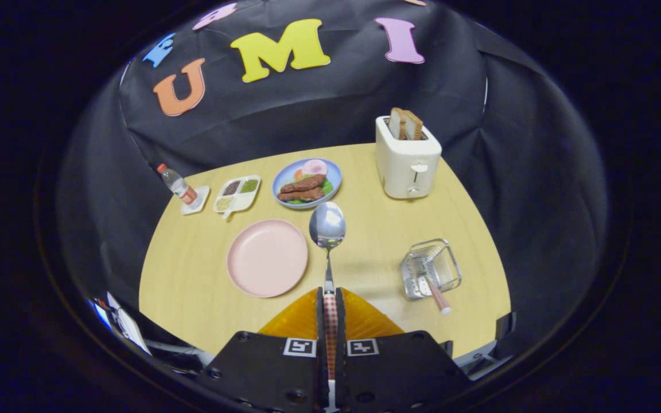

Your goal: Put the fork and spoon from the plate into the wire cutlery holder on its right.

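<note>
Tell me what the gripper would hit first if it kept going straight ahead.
Likely the blue plate of food, in line beyond the held spoon; depth is unclear. The gripper is shut on the spoon's handle.

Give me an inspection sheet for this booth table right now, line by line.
Surface: light wooden table, no spills seen.
Job's things: spoon held up between the fingers, bowl pointing ahead; pink plate bare; wire cutlery holder to its right, one checked handle sticking out of it, likely the fork.
Clutter: blue plate of food, divided tray, bottle on a coaster, toaster with two slices.
Grippers: gripper shut on the spoon's checked handle.
Cables: nothing seen.
Surroundings: black cloth wall behind and beside the table.
</note>
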`<action>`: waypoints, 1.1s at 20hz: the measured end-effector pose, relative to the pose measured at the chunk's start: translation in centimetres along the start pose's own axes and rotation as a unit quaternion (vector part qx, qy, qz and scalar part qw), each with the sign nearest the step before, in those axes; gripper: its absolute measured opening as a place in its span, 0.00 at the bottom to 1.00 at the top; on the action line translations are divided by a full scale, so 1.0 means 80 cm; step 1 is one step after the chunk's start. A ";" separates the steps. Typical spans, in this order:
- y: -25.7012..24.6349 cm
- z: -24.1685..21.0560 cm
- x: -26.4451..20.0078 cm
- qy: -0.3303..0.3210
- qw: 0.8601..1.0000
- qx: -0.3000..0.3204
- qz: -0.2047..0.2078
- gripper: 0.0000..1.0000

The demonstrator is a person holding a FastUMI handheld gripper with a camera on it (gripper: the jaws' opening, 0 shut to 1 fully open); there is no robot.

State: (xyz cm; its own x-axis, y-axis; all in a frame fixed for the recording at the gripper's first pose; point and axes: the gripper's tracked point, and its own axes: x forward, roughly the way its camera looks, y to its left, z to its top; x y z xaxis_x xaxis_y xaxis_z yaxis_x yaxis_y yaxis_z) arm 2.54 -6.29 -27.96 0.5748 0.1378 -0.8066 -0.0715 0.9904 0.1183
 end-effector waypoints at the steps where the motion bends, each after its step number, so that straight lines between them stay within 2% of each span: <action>1: -0.012 0.003 -0.001 0.003 1.000 -0.003 -0.003 0.05; 8: -0.103 0.035 -0.014 0.004 0.999 -0.007 -0.034 0.05; 13: -0.158 0.027 0.002 0.055 0.996 -0.005 -0.072 0.05; 22: -0.186 -0.003 0.027 0.168 0.984 -0.019 -0.054 0.05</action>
State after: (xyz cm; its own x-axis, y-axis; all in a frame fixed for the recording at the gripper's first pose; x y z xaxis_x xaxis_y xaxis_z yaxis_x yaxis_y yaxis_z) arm 4.67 -20.70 -31.58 0.2799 0.0206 -0.9598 -0.0577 0.9983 0.0046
